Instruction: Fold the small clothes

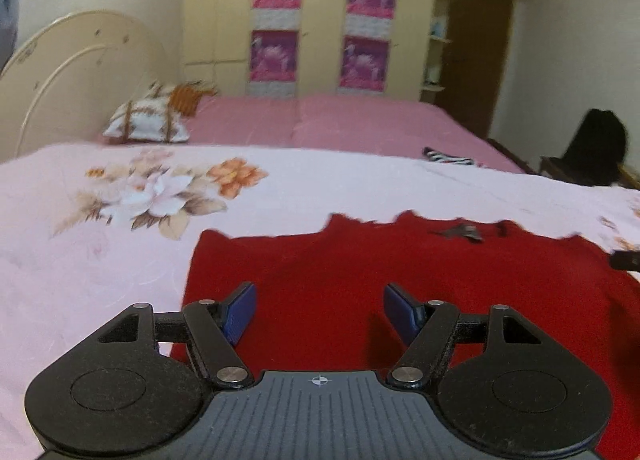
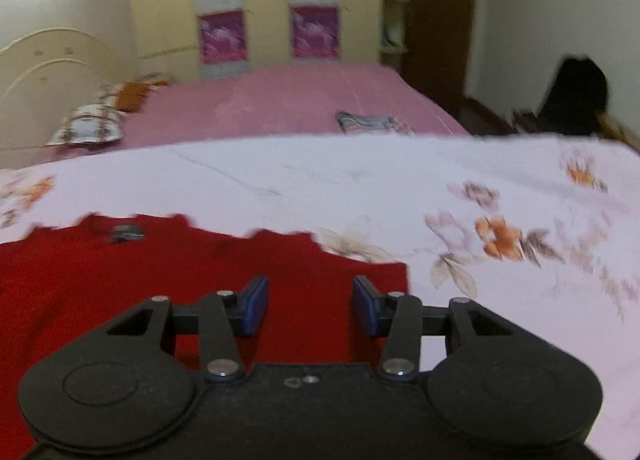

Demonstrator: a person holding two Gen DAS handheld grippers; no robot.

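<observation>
1. On floral sheet [image 1: 100, 268]: red garment [image 1: 400, 280] is lying flat
2. Left gripper [image 1: 319, 310] is hovering over its left part, fingers spread, empty
3. Right gripper [image 2: 311, 306] is hovering over right edge, fingers apart, empty

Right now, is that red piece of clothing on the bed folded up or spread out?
Spread out. The red garment lies flat in what looks like one layer on the floral sheet, its edges showing in both views; no fold shows.
</observation>
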